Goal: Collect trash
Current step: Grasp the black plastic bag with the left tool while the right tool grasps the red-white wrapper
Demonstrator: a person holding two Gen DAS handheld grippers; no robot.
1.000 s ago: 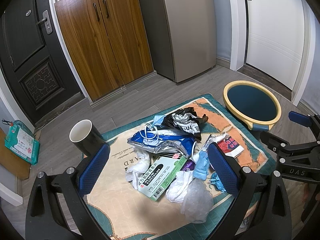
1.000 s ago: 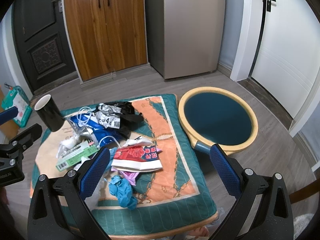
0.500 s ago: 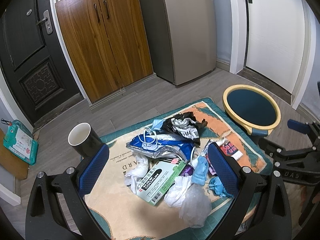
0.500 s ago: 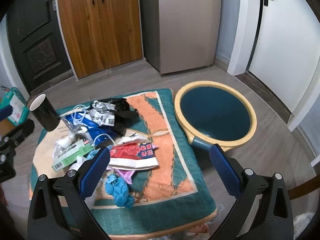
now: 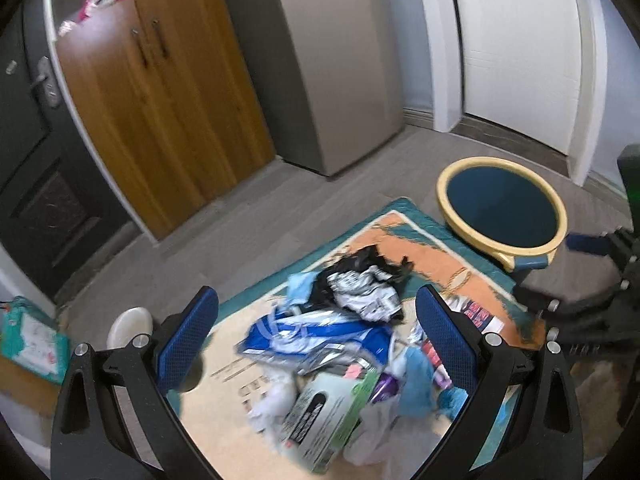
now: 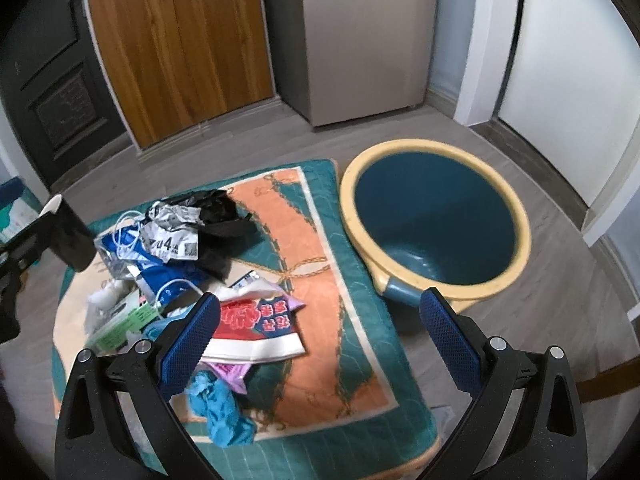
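Note:
A pile of trash lies on a teal and orange mat (image 5: 436,256) (image 6: 320,248): a blue foil bag (image 5: 316,336), a crumpled black and silver wrapper (image 5: 360,284) (image 6: 192,220), a green and white box (image 5: 332,412), a red and white packet (image 6: 256,328) and a blue glove (image 6: 220,404). A blue bin with a yellow rim (image 5: 500,204) (image 6: 436,216) stands on the floor to the right of the mat. My left gripper (image 5: 316,344) is open above the pile. My right gripper (image 6: 320,336) is open above the mat's right side, and it shows at the right edge of the left wrist view (image 5: 580,280).
A black cup (image 5: 132,328) (image 6: 70,236) stands at the mat's left corner. A wooden cabinet (image 5: 160,100), a fridge (image 5: 332,60) and a white door (image 5: 520,40) line the back wall. A teal packet (image 5: 28,344) lies at the far left.
Both grippers have risen and tilted forward. The pile sits lower in both views and the bin looms larger in the right wrist view. Both stay open and empty.

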